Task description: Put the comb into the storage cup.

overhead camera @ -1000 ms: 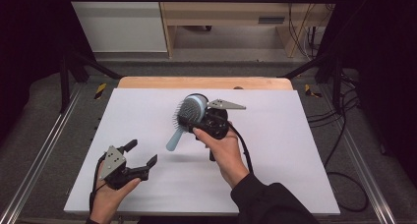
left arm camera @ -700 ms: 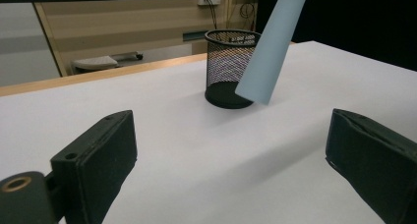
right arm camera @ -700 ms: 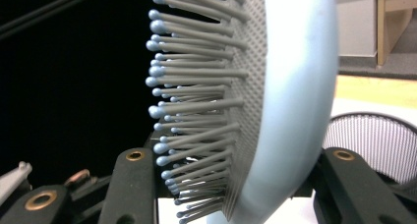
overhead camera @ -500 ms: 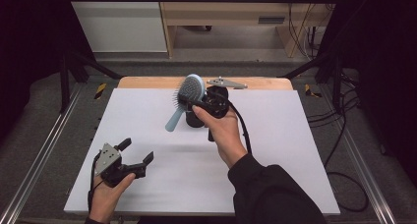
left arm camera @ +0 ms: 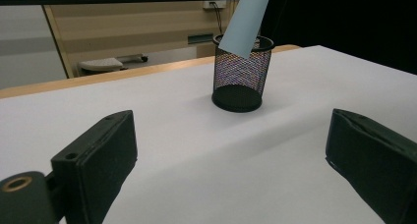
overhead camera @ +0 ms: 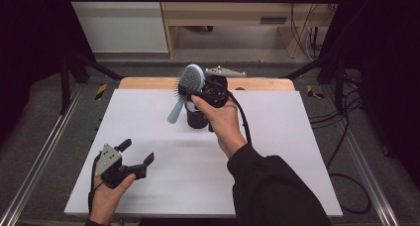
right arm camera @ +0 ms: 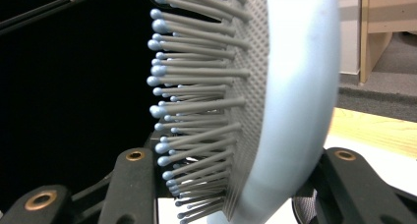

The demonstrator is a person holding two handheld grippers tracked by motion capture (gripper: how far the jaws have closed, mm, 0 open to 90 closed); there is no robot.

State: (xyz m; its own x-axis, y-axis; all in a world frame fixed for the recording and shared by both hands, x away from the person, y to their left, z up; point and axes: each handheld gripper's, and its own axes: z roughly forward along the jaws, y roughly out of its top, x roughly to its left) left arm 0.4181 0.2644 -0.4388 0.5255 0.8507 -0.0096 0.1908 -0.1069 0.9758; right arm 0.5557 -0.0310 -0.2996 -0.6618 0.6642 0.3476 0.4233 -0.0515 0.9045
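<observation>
White table top [overhead camera: 297,151]: a large white sheet covers the table; a wooden edge [overhead camera: 148,83] shows at the far side.
Person: a dark sleeve [overhead camera: 277,191] comes in from the bottom right; the right hand [overhead camera: 223,122] is raised over the far middle of the table, the left hand [overhead camera: 106,198] is low at the near left.
Mesh cup [left arm camera: 241,74]: black wire mesh, round, upright on the white sheet at the far middle; in the high view it stands just under the right hand [overhead camera: 196,118].
Hairbrush [overhead camera: 185,89]: light blue, with grey bristles that have small blue tips [right arm camera: 196,106]; it is in the air, tilted, head up and handle down; the handle end [left arm camera: 245,22] is at the rim of the cup, whether inside it I cannot tell.
Right gripper [overhead camera: 210,89]: its two black jaws are clamped on the head of the brush, one on the bristle side and one on the smooth back [right arm camera: 231,184].
Left gripper [overhead camera: 130,159]: the jaws are wide apart with nothing between them; it is near the sheet at the near left, well apart from the cup [left arm camera: 231,155].
</observation>
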